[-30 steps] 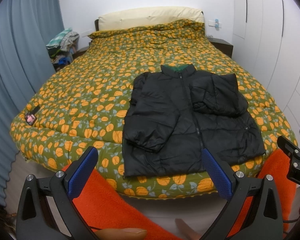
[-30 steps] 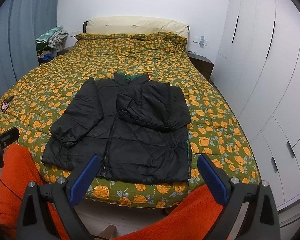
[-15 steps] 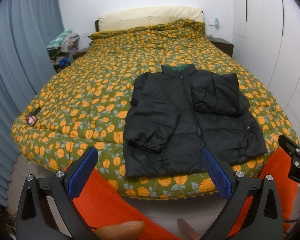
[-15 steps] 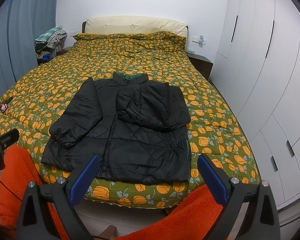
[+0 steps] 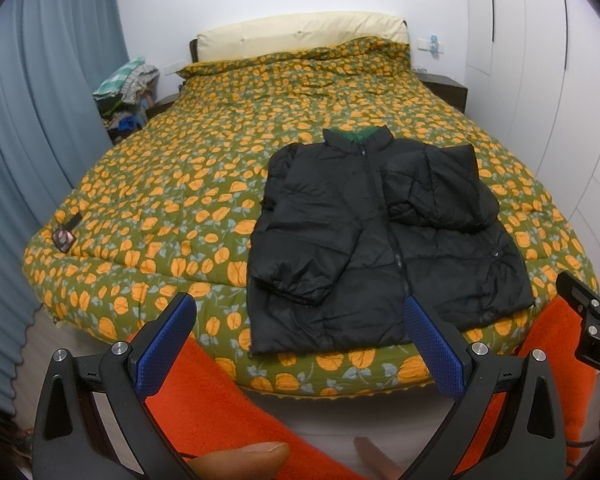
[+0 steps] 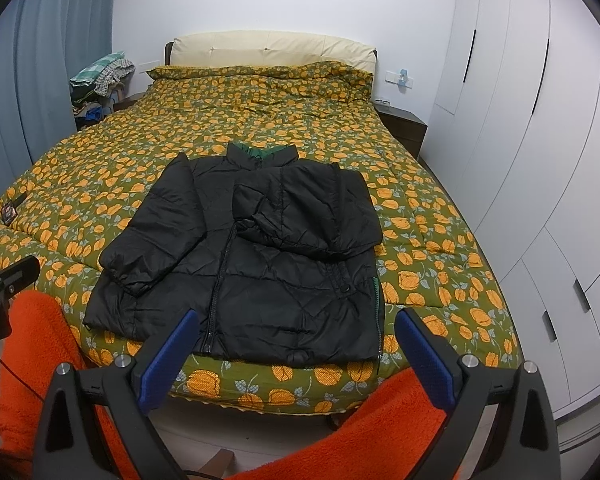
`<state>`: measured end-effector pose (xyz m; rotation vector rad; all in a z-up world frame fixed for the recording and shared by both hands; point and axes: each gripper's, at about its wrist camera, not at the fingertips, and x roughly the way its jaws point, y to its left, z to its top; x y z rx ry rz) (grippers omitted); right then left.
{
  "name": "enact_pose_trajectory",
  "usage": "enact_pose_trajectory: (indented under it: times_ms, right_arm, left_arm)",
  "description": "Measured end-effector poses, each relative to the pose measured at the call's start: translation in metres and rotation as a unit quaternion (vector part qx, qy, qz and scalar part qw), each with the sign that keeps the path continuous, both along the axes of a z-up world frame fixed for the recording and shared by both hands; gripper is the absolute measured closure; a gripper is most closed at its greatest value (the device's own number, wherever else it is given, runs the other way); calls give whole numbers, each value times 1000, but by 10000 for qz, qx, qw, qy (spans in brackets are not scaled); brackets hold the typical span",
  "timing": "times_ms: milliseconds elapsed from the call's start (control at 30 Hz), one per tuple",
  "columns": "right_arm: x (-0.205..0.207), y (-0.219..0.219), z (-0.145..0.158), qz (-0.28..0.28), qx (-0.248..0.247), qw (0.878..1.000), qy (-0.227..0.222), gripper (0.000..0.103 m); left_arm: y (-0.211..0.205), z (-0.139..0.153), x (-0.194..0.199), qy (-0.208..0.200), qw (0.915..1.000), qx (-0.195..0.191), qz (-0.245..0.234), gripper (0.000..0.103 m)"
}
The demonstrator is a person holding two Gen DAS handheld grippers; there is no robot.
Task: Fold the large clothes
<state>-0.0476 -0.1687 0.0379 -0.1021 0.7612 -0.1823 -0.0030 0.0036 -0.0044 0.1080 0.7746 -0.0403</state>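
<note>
On the near end of the bed with the olive quilt printed in orange flowers [image 5: 172, 184] lies the black quilted puffer jacket [image 5: 372, 240], collar toward twelve o'clock, hem at the six o'clock edge, one sleeve folded across its chest. Left tool [image 5: 300, 344] and right tool [image 6: 296, 352] hang short of the hem, blue-padded fingers [image 6: 168, 356] spread wide, pinching nothing, above orange fleece sleeves [image 6: 32, 360].

The jacket [image 6: 256, 256] hides its right cuff under the folded sleeve; the small tag [image 6: 9, 211] is unreadable.
</note>
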Motion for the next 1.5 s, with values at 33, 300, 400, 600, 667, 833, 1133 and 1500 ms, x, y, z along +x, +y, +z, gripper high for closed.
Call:
enact_pose_trajectory:
  times_ms: [33, 300, 400, 600, 667, 833, 1133, 1500]
  right_arm:
    - [0, -1, 0, -1, 9, 10000, 5, 3]
    - [1, 0, -1, -9, -1, 10000, 5, 3]
    - [1, 0, -1, -5, 11, 10000, 11, 3]
    - [1, 0, -1, -8, 6, 10000, -4, 3]
    - [0, 0, -1, -3, 3, 10000, -1, 3]
    - [0, 0, -1, 3, 12, 10000, 9, 3]
    - [0, 0, -1, 1, 7, 10000, 6, 3]
    - [1, -3, 2, -42, 29, 10000, -82, 3]
  left_arm:
    - [0, 0, 0, -2, 10000, 1, 1, 0]
    - [-1, 0, 0, 4, 10000, 5, 1, 0]
    - [0, -1, 0, 4, 10000, 11, 4, 0]
    - [0, -1, 0, 8, 10000, 11, -2, 0]
    - [-1, 0, 0, 8, 10000, 15, 1, 0]
    - [0, -1, 0, 12, 10000, 10, 0, 0]
    - [-2, -1, 0, 7, 10000, 20, 1, 0]
    - [-2, -3, 1, -43, 10000, -42, 4, 0]
